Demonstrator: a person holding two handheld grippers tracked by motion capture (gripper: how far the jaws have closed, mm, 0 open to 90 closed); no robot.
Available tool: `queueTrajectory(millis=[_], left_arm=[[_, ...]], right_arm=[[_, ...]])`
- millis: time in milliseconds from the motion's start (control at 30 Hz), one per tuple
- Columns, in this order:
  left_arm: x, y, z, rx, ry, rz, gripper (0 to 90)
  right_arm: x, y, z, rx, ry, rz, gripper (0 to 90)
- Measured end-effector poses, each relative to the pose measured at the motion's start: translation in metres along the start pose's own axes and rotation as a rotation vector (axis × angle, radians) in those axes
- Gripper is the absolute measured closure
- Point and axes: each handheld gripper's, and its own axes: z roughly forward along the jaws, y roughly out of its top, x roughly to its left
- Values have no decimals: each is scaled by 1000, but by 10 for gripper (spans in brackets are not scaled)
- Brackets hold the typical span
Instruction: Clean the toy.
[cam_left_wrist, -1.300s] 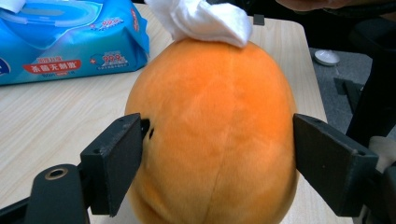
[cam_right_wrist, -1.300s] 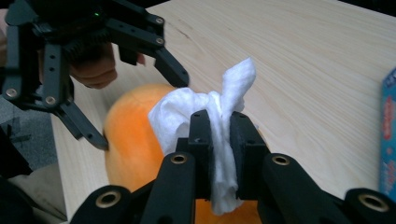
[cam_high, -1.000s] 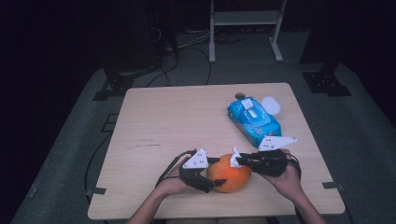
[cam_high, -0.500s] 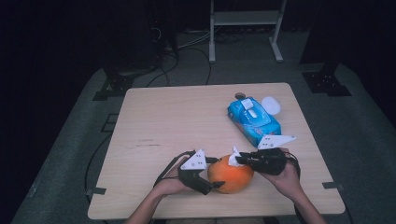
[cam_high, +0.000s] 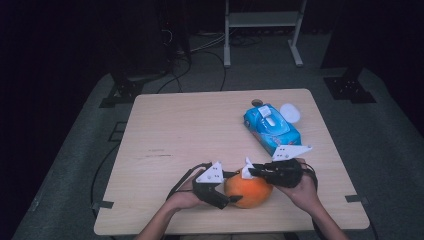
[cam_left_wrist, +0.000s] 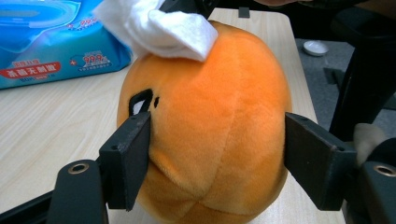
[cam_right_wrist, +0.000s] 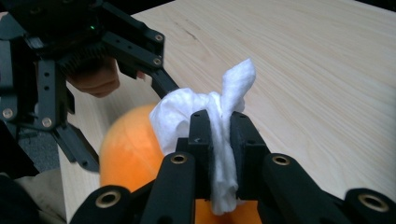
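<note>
Near edge of the bench (cam_high: 165, 125): the left gripper (cam_high: 231, 192) is straddling the orange plush toy (cam_high: 248, 190), its jaws having just been closing on the toy's two sides and now touching them. The right gripper (cam_high: 248, 171) is pinching a white wipe (cam_right_wrist: 219, 135) and pressing it on the toy's top. A blue wipes pack (cam_high: 271, 128) is lying at far right.
</note>
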Motion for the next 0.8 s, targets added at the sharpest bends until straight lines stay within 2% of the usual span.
queueTrajectory(millis=[233, 333, 500, 567, 700, 800], left_arm=[[4, -7, -5, -3, -4, -25, 273], [6, -9, -5, -5, -2, -34, 273], [10, -12, -6, -8, -6, -46, 273], [13, -14, -6, -13, -11, -70, 273], [17, -15, -7, -15, -15, -81, 276], [17, -16, -7, -21, -15, -89, 276]], right_arm=[[-23, -18, -19, 1, -36, 80, 793], [-23, -23, -25, -1, -46, 89, 796], [-12, -19, -29, -19, -52, 51, 796], [-15, -21, -28, -18, -46, 68, 796], [-26, -27, -30, -11, -48, 107, 795], [-27, -29, -33, -9, -48, 109, 796]])
